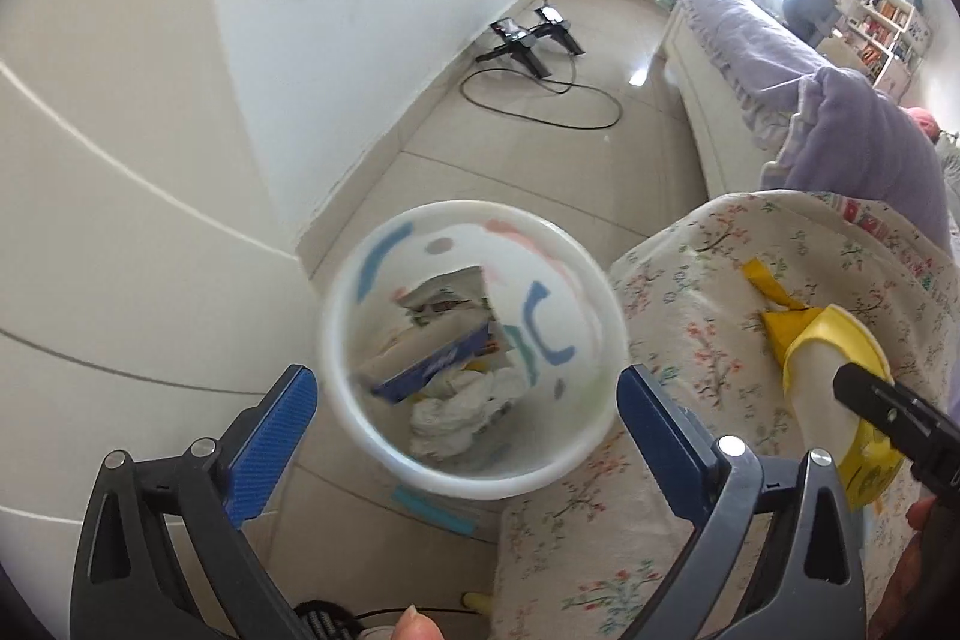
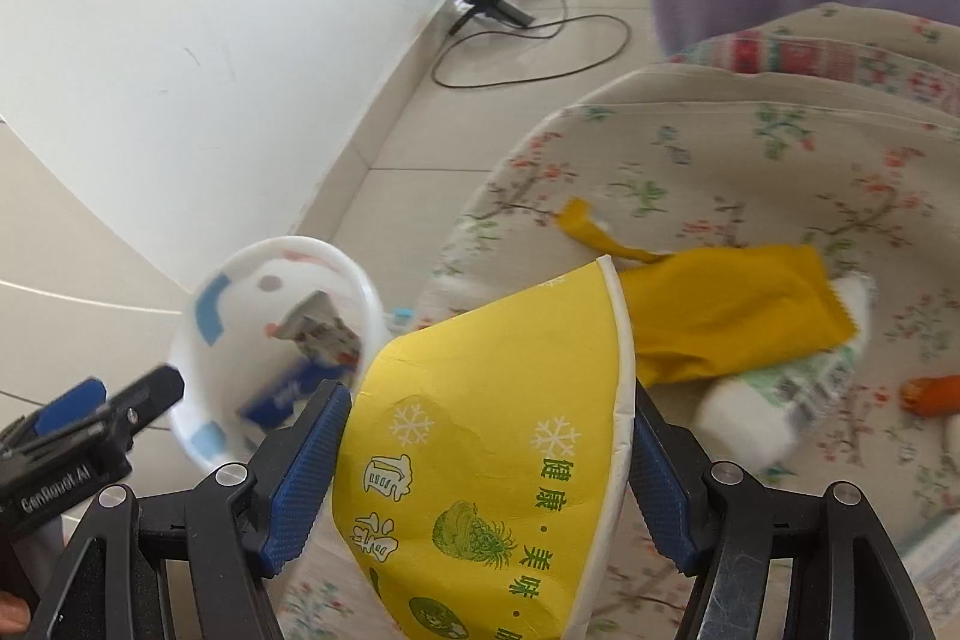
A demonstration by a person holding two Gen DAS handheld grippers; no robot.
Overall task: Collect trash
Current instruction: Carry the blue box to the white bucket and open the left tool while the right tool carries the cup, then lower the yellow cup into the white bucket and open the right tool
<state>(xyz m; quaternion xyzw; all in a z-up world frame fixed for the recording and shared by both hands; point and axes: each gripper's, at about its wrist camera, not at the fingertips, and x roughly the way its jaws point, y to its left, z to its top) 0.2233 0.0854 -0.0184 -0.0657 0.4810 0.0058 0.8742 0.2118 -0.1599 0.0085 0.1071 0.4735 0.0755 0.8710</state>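
Note:
My left gripper [image 1: 468, 400] is shut on a white trash bin [image 1: 576, 436] with coloured marks, held by its sides above the floor; inside lie a blue box [image 1: 432, 367] and crumpled tissue [image 1: 456, 415]. The bin also shows in the right wrist view [image 2: 360, 292]. My right gripper [image 2: 489, 448] is shut on a yellow paper cup [image 2: 480, 424] with green print, held over the floral bedcover [image 2: 750, 160] beside the bin. The cup also shows in the left wrist view [image 1: 840, 358]. A yellow wrapper [image 2: 732, 310], a white packet [image 2: 768, 412] and an orange scrap [image 2: 936, 391] lie on the cover.
A white wall [image 1: 360, 10] and a cabinet [image 1: 90, 220] stand to the left. Black devices with a looped cable [image 1: 540, 40] lie on the tiled floor. A bed with purple bedding [image 1: 780, 58] runs along the right. A turquoise strip [image 1: 432, 511] lies on the floor under the bin.

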